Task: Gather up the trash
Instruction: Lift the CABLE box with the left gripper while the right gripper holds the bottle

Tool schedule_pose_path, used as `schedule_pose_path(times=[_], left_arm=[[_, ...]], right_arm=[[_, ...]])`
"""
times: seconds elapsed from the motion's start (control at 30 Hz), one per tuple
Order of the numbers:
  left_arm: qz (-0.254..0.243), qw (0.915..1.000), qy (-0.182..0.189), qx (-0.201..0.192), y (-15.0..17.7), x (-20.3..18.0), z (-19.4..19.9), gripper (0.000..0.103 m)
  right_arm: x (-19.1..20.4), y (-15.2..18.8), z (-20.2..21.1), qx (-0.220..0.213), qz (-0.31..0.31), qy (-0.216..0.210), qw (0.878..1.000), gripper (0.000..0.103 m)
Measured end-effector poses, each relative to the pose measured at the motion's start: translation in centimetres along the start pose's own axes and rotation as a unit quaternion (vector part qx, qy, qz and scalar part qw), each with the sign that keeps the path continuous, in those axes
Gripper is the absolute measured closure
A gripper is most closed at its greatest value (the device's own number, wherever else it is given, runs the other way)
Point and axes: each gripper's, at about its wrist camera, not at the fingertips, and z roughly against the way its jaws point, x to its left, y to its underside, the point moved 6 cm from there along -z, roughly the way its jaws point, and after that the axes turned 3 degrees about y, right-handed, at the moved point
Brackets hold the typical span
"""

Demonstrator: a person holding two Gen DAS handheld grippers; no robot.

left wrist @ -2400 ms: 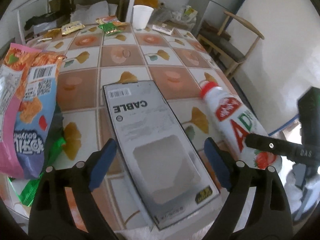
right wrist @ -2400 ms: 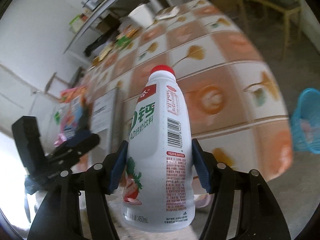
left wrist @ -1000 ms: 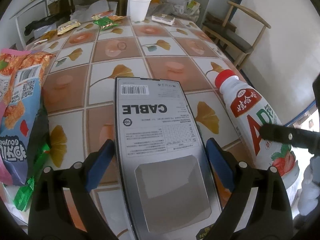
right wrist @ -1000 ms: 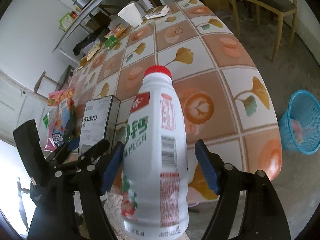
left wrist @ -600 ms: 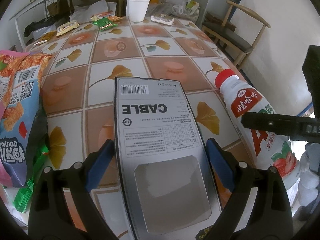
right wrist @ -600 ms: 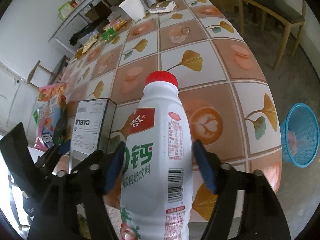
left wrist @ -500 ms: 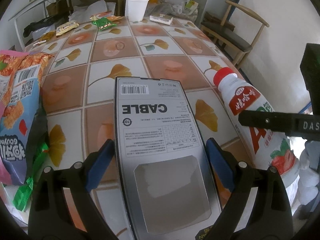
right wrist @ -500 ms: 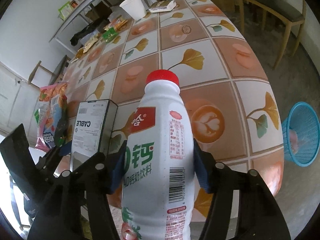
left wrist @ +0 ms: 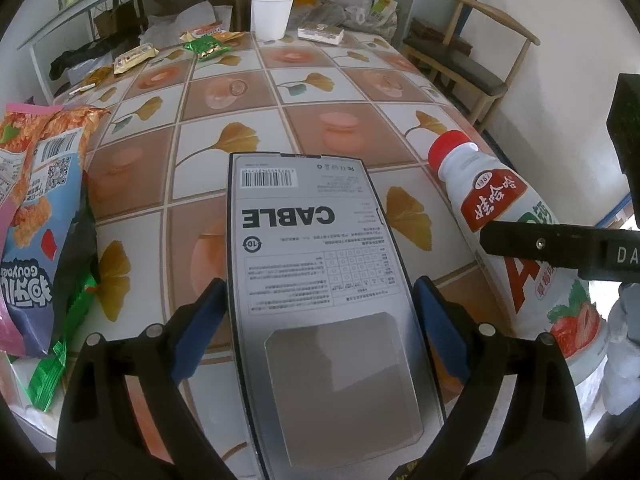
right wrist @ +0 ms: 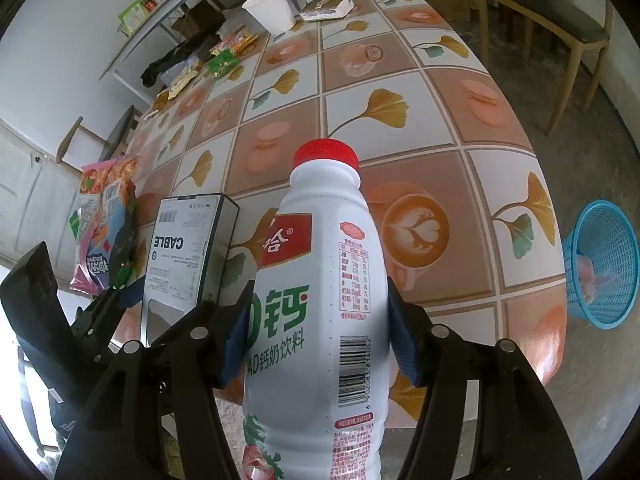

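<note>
Left wrist view: the left gripper (left wrist: 316, 328) is closed on a flat grey cardboard box (left wrist: 320, 280) printed "CABLE", its blue pads pressed on the two long edges. The box fills the lower centre of the frame. Its long axis runs from the bottom edge up toward the centre, barcode end farthest from the camera, and a matt rectangular window sits in its near half. At right centre stands a white plastic bottle (left wrist: 504, 216) with a red cap, tilted so that the cap points to the upper left. A black finger of the right gripper (left wrist: 560, 244) crosses its body. Crinkled foil snack bags (left wrist: 36, 208) occupy the left edge. The worktop (left wrist: 320, 80) carries a glossy cloth of orange and white squares with leaf prints. A white paper cup (left wrist: 272, 14) stands at top centre.

Right wrist view: the right gripper (right wrist: 320, 340) grips the bottle (right wrist: 320, 300). Its jaws have just been closing, and both blue pads now press the bottle's smooth sides. The bottle fills the lower centre, long axis vertical in the frame, red ribbed cap uppermost. The box (right wrist: 180, 252) sits at centre left, held by the left gripper (right wrist: 152, 304). A blue mesh basket (right wrist: 600, 264) stands on the floor at the right edge.
</note>
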Motion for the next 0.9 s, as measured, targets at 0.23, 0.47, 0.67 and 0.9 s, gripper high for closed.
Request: schedule_pose_path(times=[0.23,0.47,0.67,0.9], left_arm=[[0.002,1.0,0.005,-0.003,-0.1,0.04,0.03,0.014],[0.012,0.9998,0.01,-0.007,-0.07,0.25,0.22,0.015],[0.014,0.9998,0.011,-0.009,0.0,0.31,0.35,0.016],[0.014,0.9998,0.011,-0.01,0.04,0.36,0.52,0.016]], right_arm=[[0.1,0.08,-0.1,-0.001,0.003,0.007,1.0,0.043],[0.07,0.02,-0.11,-0.005,0.002,0.008,1.0,0.043],[-0.18,-0.09,0.22,-0.013,-0.001,0.011,1.0,0.043],[-0.38,-0.1,0.45,-0.017,-0.004,0.01,1.0,0.044]])
